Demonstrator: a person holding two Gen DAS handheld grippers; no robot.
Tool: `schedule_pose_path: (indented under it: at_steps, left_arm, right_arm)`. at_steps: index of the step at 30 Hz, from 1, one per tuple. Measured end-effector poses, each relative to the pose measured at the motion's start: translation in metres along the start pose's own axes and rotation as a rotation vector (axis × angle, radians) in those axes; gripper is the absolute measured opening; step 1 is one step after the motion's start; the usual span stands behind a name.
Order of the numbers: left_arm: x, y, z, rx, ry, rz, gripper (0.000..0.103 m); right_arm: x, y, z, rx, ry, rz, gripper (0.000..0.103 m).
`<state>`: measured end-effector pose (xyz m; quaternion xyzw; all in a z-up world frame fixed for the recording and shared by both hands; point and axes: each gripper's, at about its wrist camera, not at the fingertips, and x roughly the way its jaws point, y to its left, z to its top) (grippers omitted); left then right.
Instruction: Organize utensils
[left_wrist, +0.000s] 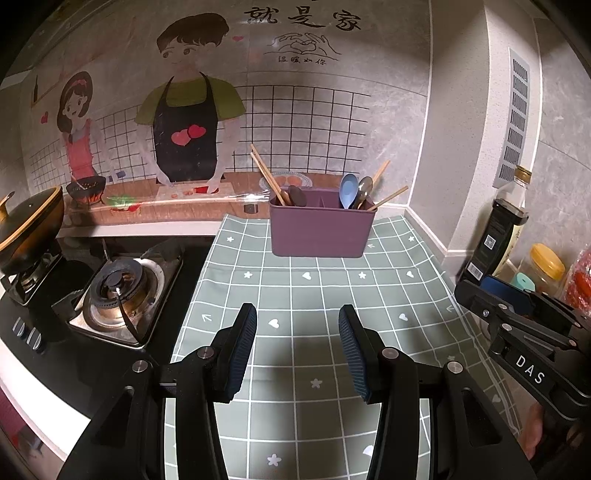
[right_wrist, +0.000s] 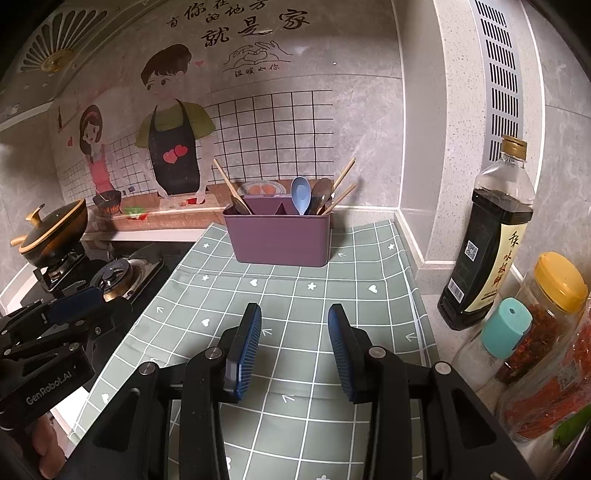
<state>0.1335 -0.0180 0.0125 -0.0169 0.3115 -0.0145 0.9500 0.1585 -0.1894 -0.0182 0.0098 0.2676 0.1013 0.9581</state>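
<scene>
The purple utensil box (left_wrist: 317, 229) stands upright in the upper middle of both frames, straight ahead of the left tongs (left_wrist: 297, 347) and right tongs (right_wrist: 294, 350), both spread and empty, neither clearly nearer.

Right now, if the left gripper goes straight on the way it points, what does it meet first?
Probably the green checked cloth, since the left gripper, open and empty, tilts downward. Beyond that stands the purple utensil holder. Depth is unclear.

My ribbed blue pads (left_wrist: 242, 343) look rubbery; matt purple plastic caddy (left_wrist: 317, 232), wooden chopsticks (left_wrist: 266, 173), glossy blue spoon (left_wrist: 348, 190), smooth gridded cloth (left_wrist: 332, 295), glass bottle (right_wrist: 491, 236).
</scene>
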Motion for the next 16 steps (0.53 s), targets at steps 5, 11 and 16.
schedule_pose_path:
  at_steps: [5,11,16]
  left_arm:
    - [-0.0004,-0.0014,0.0010,0.003,-0.004,-0.001,0.047]
    - [0.0011,-0.0016,0.0006,-0.003,0.006,0.001,0.047]
    - [0.0049,0.0006,0.0004,-0.007,0.011,0.009,0.047]
  right_arm:
    - [0.0004,-0.0001,0.0006,0.004,-0.001,-0.004,0.036]
    - [0.0007,0.0001,0.0011,0.005,-0.003,-0.009,0.036]
    - [0.0003,-0.0006,0.0008,0.007,-0.004,-0.008,0.036]
